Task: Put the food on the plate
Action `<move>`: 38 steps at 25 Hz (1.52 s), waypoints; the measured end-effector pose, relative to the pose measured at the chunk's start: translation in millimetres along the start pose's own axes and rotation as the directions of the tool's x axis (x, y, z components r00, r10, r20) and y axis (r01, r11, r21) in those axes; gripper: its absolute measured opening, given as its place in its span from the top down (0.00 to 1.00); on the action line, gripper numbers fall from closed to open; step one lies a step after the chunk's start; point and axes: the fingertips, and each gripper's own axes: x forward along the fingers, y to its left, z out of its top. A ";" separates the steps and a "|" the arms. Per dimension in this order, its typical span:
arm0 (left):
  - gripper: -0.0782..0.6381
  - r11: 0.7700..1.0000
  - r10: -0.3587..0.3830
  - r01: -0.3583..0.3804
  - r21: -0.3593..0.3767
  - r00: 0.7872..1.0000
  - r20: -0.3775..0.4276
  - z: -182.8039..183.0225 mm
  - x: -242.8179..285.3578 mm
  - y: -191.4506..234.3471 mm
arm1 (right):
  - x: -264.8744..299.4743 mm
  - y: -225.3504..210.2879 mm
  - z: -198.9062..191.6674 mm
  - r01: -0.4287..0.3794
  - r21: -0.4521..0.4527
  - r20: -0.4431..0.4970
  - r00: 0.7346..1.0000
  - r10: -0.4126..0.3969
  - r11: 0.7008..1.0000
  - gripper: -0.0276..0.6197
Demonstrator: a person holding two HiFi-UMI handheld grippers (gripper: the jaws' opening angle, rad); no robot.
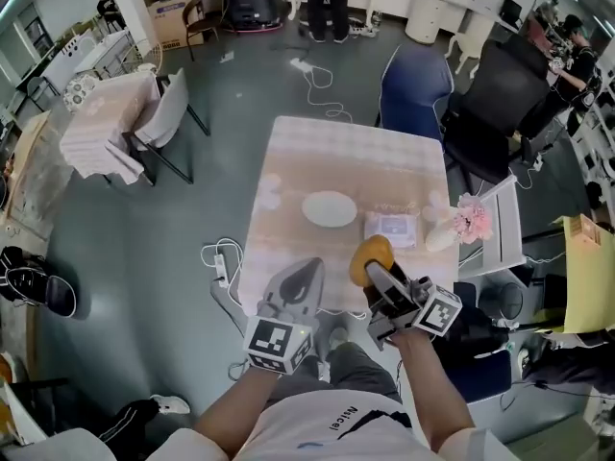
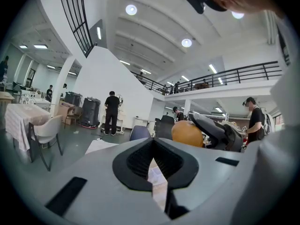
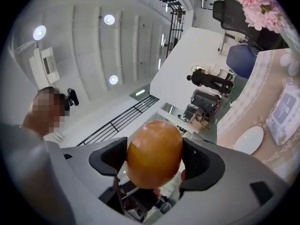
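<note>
Presently, the food [image 3: 154,153] is only partly on view. In the right gripper view its lower end is lost behind the right tongs [image 3: 154,162] and their grey housing. In the head view the same tongs [image 1: 376,270] cover its near side. What shows is a smooth, glossy, orange-brown body of egg-like outline; its exact kind cannot be determined. The black contoured pads [image 3: 202,159] of the right tongs press it from both sides, so it is firmly gripped.

The left tongs [image 2: 152,159] are closed with nothing held. Their ribbed black pads meet at the tip, and only a thin slit shows patterned cloth beyond. The food [image 2: 187,134] appears past them at centre right of that view.

In the head view the food [image 1: 369,254] sits at lower centre of the frame, by the near edge of the tabletop [image 1: 288,161]. It is apart from the plate [image 1: 329,208]. The plate is white, oval and bare, at mid-tabletop. The cloth is pale with a faint checked pattern. A flat pale packet [image 1: 390,227] lies just right of the plate, with pink flowers [image 1: 471,219] further right.

Both forearms enter from the bottom edge and are cut off there. The hands are largely hidden behind the marker cubes [image 1: 279,342]. The left tongs [image 1: 308,269] point up the frame; the right tongs angle up and left.
</note>
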 end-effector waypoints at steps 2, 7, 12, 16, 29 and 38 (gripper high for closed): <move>0.88 1.000 -0.004 0.004 -0.004 1.000 -0.013 -6.4 11.5 9.4 | 9.5 -20.3 2.9 0.028 -0.004 0.000 1.000 -0.028 1.000 0.41; 0.88 1.000 0.018 -0.018 -0.007 0.999 -0.045 -24.6 40.9 35.3 | 33.7 -81.4 0.1 0.125 -0.065 -0.059 0.990 -0.129 0.990 0.41; 0.88 0.998 0.056 -0.058 -0.020 0.996 -0.070 -49.0 70.2 62.8 | 50.6 -147.3 -11.6 0.220 -0.143 -0.136 0.961 -0.240 0.965 0.41; 0.88 0.996 0.077 -0.080 -0.030 0.993 -0.093 -72.0 92.0 79.9 | 58.2 -192.0 -19.6 0.276 -0.208 -0.171 0.934 -0.313 0.938 0.41; 0.88 0.994 0.093 -0.100 -0.045 0.987 -0.131 -128.7 131.9 118.5 | 73.8 -294.7 -47.5 0.393 -0.526 -0.232 0.787 -0.572 0.754 0.41; 0.88 0.993 0.095 -0.103 -0.050 0.985 -0.142 -149.0 142.7 132.3 | 78.1 -328.8 -59.4 0.354 -0.698 -0.238 0.705 -0.668 0.623 0.41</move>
